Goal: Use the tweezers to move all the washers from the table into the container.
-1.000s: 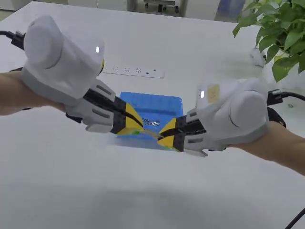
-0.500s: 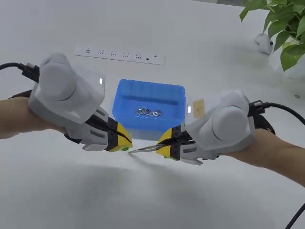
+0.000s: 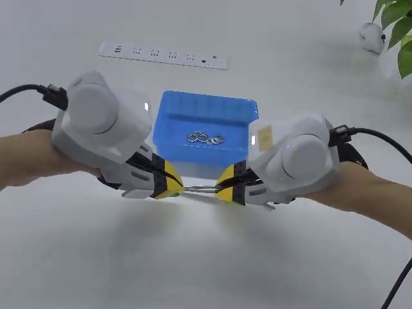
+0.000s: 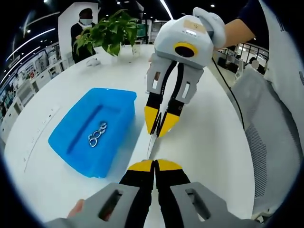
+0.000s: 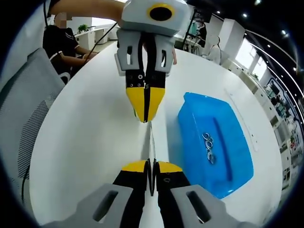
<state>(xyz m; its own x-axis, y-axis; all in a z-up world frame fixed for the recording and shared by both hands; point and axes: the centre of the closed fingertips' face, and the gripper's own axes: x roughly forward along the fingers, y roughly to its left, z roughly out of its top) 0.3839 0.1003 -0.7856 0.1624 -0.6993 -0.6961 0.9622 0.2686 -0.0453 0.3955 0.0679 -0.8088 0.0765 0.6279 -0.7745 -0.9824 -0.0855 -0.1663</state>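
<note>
Open-plan office, white table, mesh chair, potted plant, power strip

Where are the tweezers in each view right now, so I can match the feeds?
Head view: tweezers just below centre, bridging both gripper tips, nearer the camera than the blue container.
Left gripper view: tweezers below centre, running from the left gripper up to the right gripper.
Right gripper view: tweezers at centre, a thin line above the view's own jaws.
Shared landmark: the blue container holding the washers.
</note>
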